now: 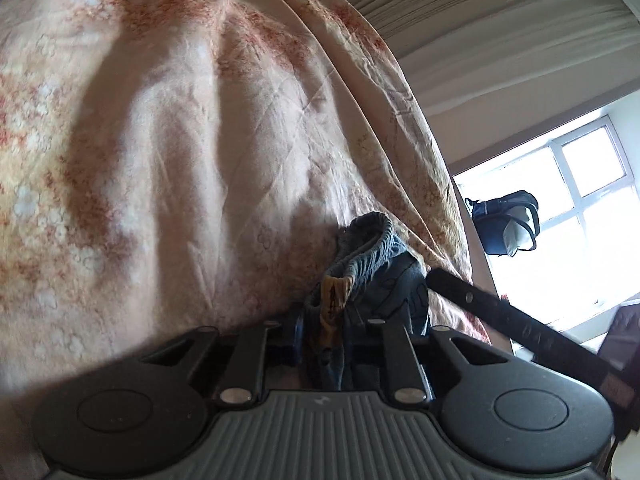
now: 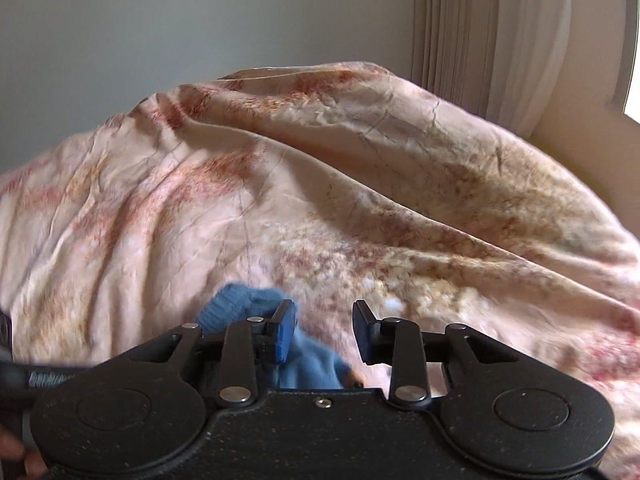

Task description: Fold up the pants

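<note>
The left gripper [image 1: 326, 322] pinches the bunched blue pants [image 1: 372, 268] near their elastic waistband [image 1: 366, 236], on the floral bedspread [image 1: 160, 140]. The right gripper [image 2: 324, 330] stands open, with only a blue cuff [image 2: 240, 304] beside its left finger. It should probably close on the cuff before lifting, so the fabric spreads flat.

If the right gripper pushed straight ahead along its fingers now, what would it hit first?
Probably the bedspread: the right gripper stands open with only that cloth ahead; the blue pants sit off to its left.
</note>
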